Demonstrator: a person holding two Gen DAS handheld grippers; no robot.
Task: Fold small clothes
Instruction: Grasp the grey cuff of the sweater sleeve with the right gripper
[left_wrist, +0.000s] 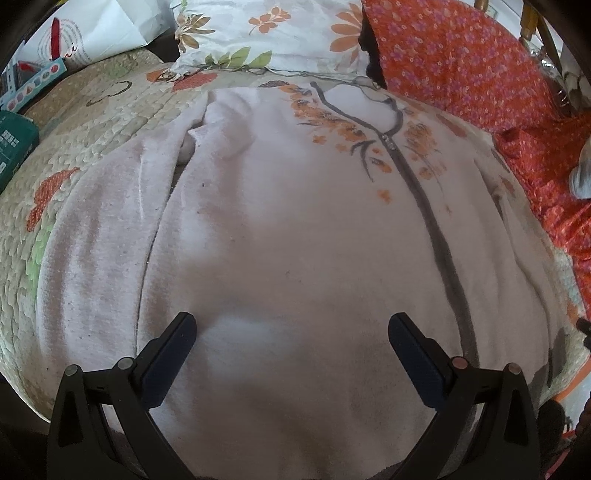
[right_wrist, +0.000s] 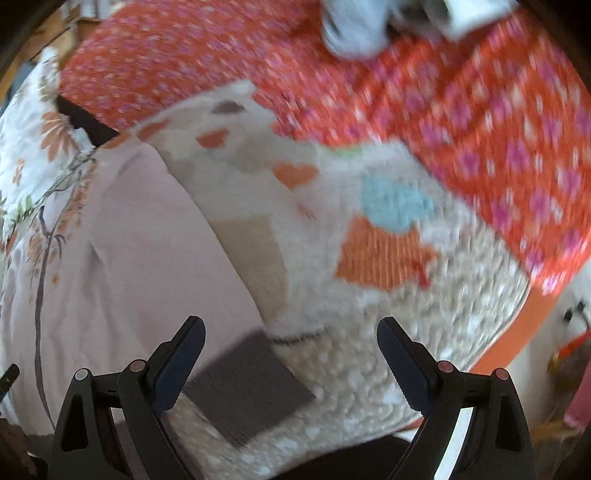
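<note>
Garment (left_wrist: 277, 240) lies lengthwise ahead of left gripper (left_wrist: 291, 332) — right gripper (right_wrist: 291, 336) overhangs its edge; both jaws apart, empty.

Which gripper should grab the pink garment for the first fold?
Probably the left gripper: it is open directly over the pink garment. The right gripper, also open, hangs mostly over the quilt by the garment's dark cuff.
</note>
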